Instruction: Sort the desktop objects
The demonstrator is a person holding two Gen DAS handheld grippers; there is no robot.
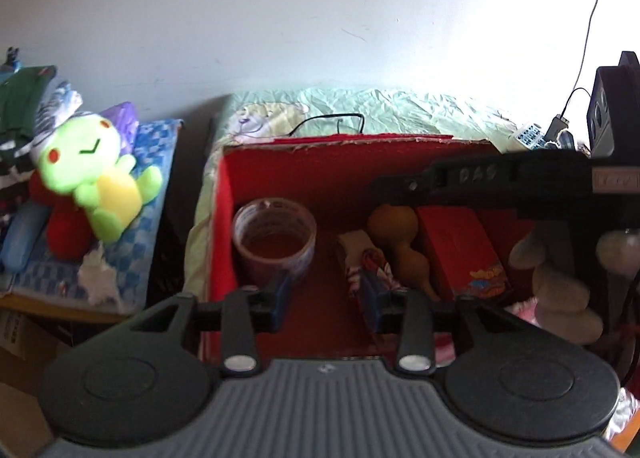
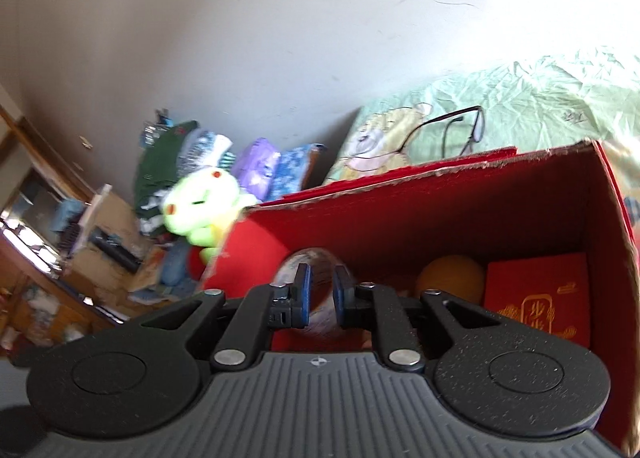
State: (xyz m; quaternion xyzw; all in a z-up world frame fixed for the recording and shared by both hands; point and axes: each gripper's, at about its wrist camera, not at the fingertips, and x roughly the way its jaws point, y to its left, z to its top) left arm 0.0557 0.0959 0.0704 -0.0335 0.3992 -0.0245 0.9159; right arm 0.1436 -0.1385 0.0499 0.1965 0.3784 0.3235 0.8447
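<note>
Inside red box, tape roll, gourd

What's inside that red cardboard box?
In the red box: a roll of clear tape, a patterned packet, a tan gourd and a red packet. The right gripper's arm covers the far right corner.

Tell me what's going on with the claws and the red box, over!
Left claw open, empty, above red box. Right claw nearly shut, empty. Tape roll, gourd, red packet inside. Nothing blocking.
</note>
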